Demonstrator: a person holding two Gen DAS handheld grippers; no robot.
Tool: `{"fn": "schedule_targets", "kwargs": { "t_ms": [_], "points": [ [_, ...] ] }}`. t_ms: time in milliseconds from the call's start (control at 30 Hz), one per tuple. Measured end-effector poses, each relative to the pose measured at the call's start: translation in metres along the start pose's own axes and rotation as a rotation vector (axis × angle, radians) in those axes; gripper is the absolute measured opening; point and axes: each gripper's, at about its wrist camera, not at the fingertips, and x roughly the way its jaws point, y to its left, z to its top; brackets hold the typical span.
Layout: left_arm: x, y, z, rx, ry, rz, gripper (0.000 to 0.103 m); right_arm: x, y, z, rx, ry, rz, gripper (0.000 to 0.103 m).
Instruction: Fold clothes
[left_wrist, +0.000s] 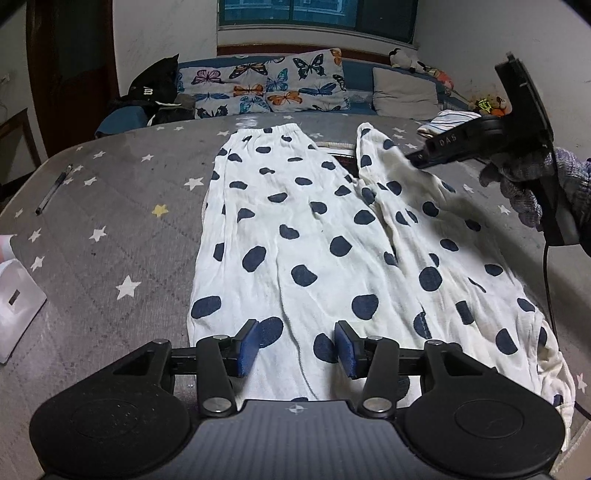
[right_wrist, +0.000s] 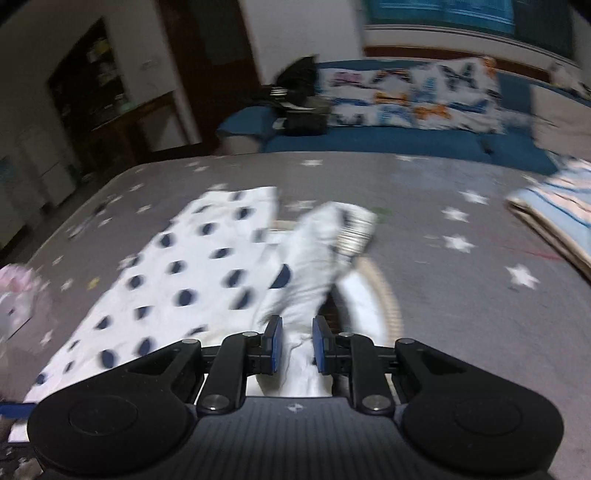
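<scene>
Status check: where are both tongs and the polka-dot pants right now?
Left tongs open, low over near end of polka-dot pants. Right tongs around lifted right leg fabric; grip unclear, view blurred. Left leg flat on the star-print bed. Nothing on the pants.

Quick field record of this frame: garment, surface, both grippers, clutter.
garment: polka-dot pants, white with navy spots, spread on the bed, right leg lifted
surface: grey star-print bedspread
left gripper: open, over the pants' near end
right gripper: fabric of the lifted leg between its fingers; view blurred
clutter: pen at left; butterfly pillow behind; folded striped cloth at right
</scene>
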Motion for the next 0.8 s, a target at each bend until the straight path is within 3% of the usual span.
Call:
{"fn": "schedule_targets", "kwargs": {
  "t_ms": [167, 433, 533, 667, 733, 767, 800],
  "points": [
    [0.001, 0.000, 0.000, -0.005, 0.002, -0.001, 0.051, 0.003, 0.024, -0.001, -0.078, 0.006, 0.075, 0.019],
    [0.004, 0.001, 0.003, -0.006, 0.004, -0.006, 0.053, -0.021, -0.003, 0.006, 0.000, -0.063, 0.067, 0.020],
    [0.006, 0.000, 0.004, -0.007, 0.004, -0.008, 0.055, -0.016, -0.018, 0.011, 0.050, -0.055, 0.056, 0.040],
    [0.008, 0.001, 0.005, -0.011, 0.004, -0.011, 0.056, 0.006, -0.025, 0.013, 0.082, -0.018, 0.066, 0.041],
    [0.008, 0.001, 0.005, -0.012, 0.005, -0.012, 0.056, 0.017, -0.026, 0.012, 0.098, -0.012, 0.061, 0.034],
    [0.008, 0.002, 0.005, -0.012, 0.005, -0.013, 0.056, 0.020, -0.025, 0.013, 0.098, -0.010, 0.053, 0.019],
    [0.008, 0.002, 0.005, -0.011, 0.005, -0.014, 0.056, 0.023, -0.022, 0.013, 0.095, -0.010, 0.044, 0.014]
  ]
}}
